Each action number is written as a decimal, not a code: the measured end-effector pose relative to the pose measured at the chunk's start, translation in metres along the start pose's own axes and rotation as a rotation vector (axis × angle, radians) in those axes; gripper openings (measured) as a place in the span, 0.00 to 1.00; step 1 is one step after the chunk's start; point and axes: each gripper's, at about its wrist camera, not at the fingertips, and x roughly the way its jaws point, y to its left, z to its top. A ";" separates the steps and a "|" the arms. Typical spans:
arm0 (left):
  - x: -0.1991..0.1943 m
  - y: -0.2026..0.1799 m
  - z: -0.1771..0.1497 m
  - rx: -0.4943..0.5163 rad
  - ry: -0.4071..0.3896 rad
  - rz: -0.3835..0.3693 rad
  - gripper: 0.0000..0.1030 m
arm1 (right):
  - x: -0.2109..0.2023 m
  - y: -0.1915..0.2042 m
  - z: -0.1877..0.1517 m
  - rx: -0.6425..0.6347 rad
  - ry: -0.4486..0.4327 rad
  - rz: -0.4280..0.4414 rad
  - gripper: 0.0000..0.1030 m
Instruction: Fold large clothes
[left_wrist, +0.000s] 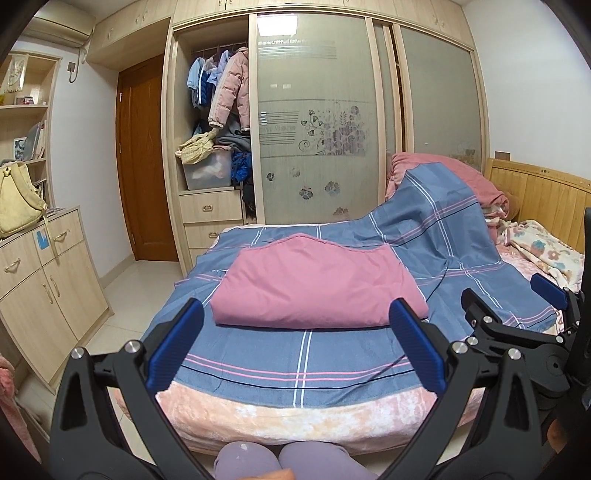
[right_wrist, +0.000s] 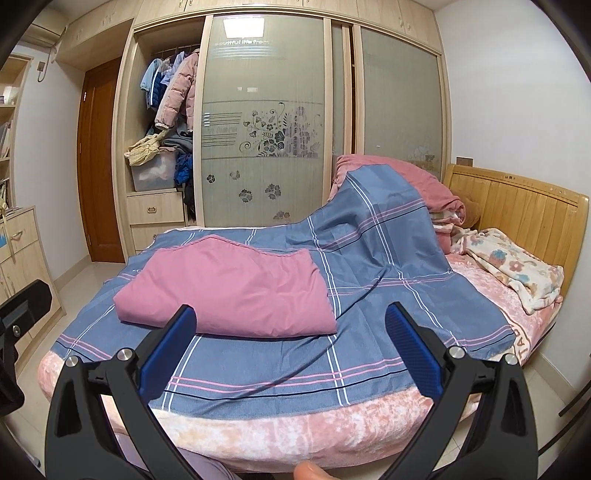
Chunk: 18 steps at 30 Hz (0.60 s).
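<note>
Pink, folded, a quilt cover (left_wrist: 317, 284) lies on the blue plaid sheet (left_wrist: 295, 365), near the spread, empty left gripper (left_wrist: 295, 332) and right gripper (right_wrist: 291, 332).

You're in a home bedroom, bed (left_wrist: 258, 410) with wooden headboard (right_wrist: 517, 206) and plaid sheet (right_wrist: 369, 258), sliding-door wardrobe (left_wrist: 317, 110) full of hanging jackets (left_wrist: 231, 88), wooden door (left_wrist: 147, 166), cupboard (left_wrist: 40, 280) with a yellow backpack (left_wrist: 18, 199), tiled floor (left_wrist: 122, 288).

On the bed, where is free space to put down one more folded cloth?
Free: the blue plaid sheet between the folded pink cloth and the bed's near edge, and right of that cloth. Crowded: the headboard end, with a floral blanket and piled bedding.
</note>
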 end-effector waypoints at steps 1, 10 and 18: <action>0.000 0.002 0.000 -0.001 0.001 -0.003 0.98 | 0.000 0.000 0.000 -0.003 -0.001 0.001 0.99; 0.001 0.003 -0.001 -0.003 0.003 -0.006 0.98 | -0.002 0.005 -0.002 -0.010 -0.002 0.003 0.99; 0.002 0.003 -0.004 0.003 0.011 -0.004 0.98 | -0.002 0.004 -0.003 -0.011 0.001 0.004 0.99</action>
